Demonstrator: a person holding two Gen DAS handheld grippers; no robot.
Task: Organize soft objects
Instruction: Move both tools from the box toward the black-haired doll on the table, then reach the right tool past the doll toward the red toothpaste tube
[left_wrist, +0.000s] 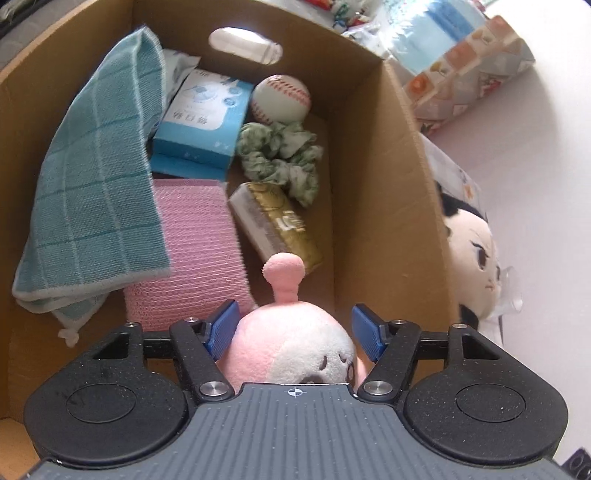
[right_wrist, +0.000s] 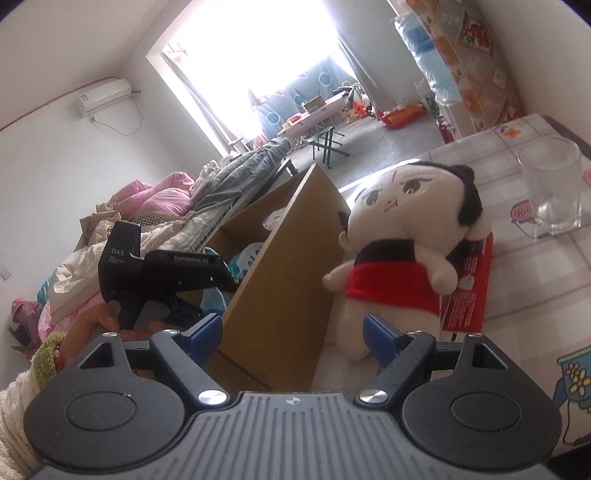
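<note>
A pink and white plush (left_wrist: 288, 347) sits between the jaws of my left gripper (left_wrist: 293, 330), over the open cardboard box (left_wrist: 388, 192). The left pad (left_wrist: 221, 328) rests against the plush, while a narrow gap shows at the right pad (left_wrist: 367, 332), so the gripper is open. Inside the box lie a teal cloth (left_wrist: 96, 177), a pink cloth (left_wrist: 192, 243), a baseball (left_wrist: 281, 99), a green scrunchie (left_wrist: 284, 155) and tissue packs (left_wrist: 203, 118). My right gripper (right_wrist: 291, 332) is open outside the box (right_wrist: 280, 280), its right pad near the legs of a black-haired doll in red (right_wrist: 402, 236).
The doll leans on the box's outer wall on a patterned tablecloth (right_wrist: 535, 295), with a red packet (right_wrist: 469, 295) behind it and a clear glass (right_wrist: 550, 184) at the right. A hand (right_wrist: 92, 325) holds the left tool. Bedding is piled at the left.
</note>
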